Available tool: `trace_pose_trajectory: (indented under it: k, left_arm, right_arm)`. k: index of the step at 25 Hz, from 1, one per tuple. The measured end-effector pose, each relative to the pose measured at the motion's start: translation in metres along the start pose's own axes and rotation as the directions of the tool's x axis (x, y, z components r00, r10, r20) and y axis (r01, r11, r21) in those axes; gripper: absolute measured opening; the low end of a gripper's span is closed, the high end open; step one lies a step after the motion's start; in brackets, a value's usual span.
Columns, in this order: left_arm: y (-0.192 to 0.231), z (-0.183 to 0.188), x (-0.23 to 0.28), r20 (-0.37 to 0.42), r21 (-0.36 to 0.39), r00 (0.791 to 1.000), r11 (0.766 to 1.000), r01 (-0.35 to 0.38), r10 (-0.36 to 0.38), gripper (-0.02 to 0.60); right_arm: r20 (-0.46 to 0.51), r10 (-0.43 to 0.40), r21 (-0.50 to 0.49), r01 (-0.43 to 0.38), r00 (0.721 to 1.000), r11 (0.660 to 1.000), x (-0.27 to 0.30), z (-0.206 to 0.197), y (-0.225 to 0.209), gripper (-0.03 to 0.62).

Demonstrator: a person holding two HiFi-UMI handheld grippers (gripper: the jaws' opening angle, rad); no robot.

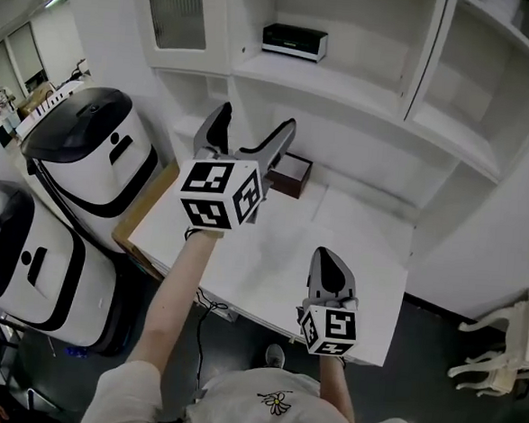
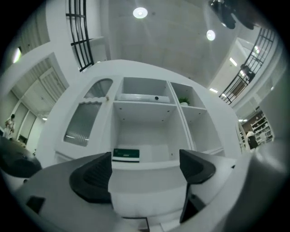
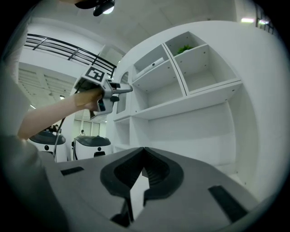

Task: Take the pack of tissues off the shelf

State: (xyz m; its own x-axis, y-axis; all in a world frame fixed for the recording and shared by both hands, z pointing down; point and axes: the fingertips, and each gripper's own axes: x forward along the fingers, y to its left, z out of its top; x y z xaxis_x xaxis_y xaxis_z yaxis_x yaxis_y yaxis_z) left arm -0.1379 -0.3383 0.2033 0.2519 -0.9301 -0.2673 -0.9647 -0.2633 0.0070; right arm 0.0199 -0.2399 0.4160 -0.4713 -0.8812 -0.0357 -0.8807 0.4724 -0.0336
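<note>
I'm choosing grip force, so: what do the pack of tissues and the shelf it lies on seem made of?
Pack of tissues: dark green top over a white band, straight edges; likely printed card or taut plastic film, too small to tell. Shelf: smooth matt white board, probably painted or laminated wood; even colour, square edges, peg holes in side walls.

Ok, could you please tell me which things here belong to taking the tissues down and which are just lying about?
For the job:
pack of tissues
shelf under it
left gripper, open and empty

Just lying about:
brown box
table
two white machines
chair
right gripper, shut and idle
</note>
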Motion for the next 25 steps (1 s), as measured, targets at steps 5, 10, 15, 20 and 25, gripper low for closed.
trace_pose_trajectory:
  k: [5,10,15,20,25]
  left_arm:
    - [-0.014,0.029,0.107,-0.053,0.064,0.995,0.995,0.083,-0.079,0.448]
    - [-0.019,0.019,0.192,-0.15,0.035,0.984,0.994,0.099,-0.093,0.446]
    - [-0.012,0.011,0.261,-0.254,-0.042,0.963,0.996,0.077,-0.085,0.446]
    - [-0.008,-0.006,0.291,-0.338,-0.023,0.939,0.998,0.051,-0.056,0.446]
    - [-0.008,-0.021,0.307,-0.373,-0.053,0.924,0.996,0.073,-0.088,0.445]
  right_arm:
    - [0.001,-0.08,0.04,0.08,0.997,0.996,-0.003,-0.001,-0.042,0.003]
    - [0.006,-0.159,0.07,0.158,0.987,0.985,-0.008,0.0,-0.086,0.003]
    - [0.006,-0.226,0.13,0.223,0.974,0.966,-0.004,-0.002,-0.128,0.003]
    - [-0.019,-0.232,0.149,0.233,0.972,0.961,0.004,-0.008,-0.141,0.003]
    - [-0.023,-0.25,0.14,0.251,0.968,0.958,0.013,-0.005,-0.135,0.003]
